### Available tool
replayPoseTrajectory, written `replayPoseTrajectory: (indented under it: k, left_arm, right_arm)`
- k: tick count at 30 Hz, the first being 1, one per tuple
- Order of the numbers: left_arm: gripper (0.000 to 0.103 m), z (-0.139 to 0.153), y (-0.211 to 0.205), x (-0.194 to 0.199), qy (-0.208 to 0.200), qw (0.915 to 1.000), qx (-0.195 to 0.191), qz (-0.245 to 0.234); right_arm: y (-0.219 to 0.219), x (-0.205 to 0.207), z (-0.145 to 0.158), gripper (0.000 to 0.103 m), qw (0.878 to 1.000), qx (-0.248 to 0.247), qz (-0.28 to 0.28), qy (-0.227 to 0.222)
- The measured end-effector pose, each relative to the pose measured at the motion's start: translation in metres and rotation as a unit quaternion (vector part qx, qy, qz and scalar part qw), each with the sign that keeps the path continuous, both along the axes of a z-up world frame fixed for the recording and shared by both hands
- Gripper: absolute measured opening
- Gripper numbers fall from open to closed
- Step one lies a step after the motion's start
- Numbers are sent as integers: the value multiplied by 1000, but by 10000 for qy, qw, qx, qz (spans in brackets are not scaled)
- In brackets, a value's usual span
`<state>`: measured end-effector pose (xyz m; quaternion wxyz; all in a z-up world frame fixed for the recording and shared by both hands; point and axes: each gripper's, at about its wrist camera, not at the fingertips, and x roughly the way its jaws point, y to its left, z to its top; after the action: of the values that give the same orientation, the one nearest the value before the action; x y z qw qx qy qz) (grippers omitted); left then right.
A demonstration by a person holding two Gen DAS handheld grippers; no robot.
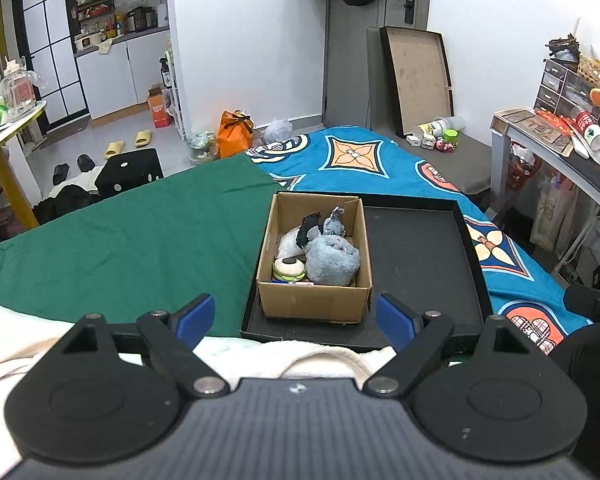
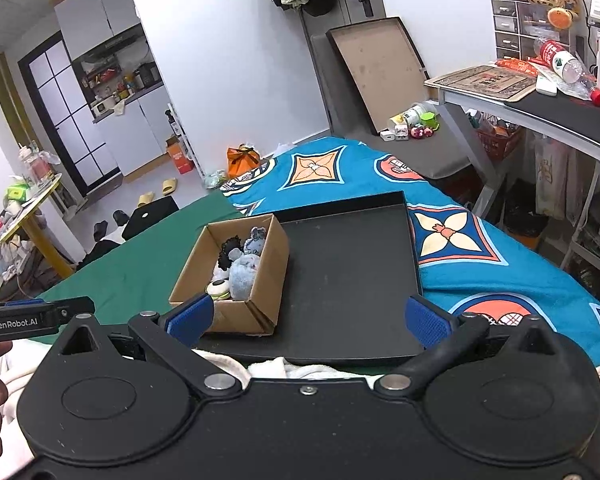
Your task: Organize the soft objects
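My left gripper (image 1: 296, 318) has its blue fingers (image 1: 198, 316) spread wide apart with nothing between them, and my right gripper (image 2: 308, 320) is the same, fingers (image 2: 426, 322) apart and empty. Only the right wrist view catches the other tool's body at its left edge, labelled GenRobot.AI, while the left wrist view looks straight into the cardboard box (image 1: 314, 302). That box sits in the left part of a black tray (image 1: 420, 256) on the bed (image 1: 132, 240). Inside it I see the soft toys (image 1: 328, 258): a fluffy blue-grey one, a grey-and-black one behind it, and a round cream-and-green one. The box lies just beyond the left fingertips; in the right wrist view it (image 2: 260, 280) sits by the left finger.
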<state>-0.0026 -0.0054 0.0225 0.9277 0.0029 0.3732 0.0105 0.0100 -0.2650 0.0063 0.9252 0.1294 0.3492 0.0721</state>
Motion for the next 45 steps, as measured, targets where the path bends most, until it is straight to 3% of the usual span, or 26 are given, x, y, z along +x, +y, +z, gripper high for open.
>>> replayPoseTrajectory:
  k: [45]
  left_arm:
    - [87,-2,-2,-6,-22,10000,-23,-18]
  right_arm:
    - [6,-7,4,103,9993,-358,24,-63]
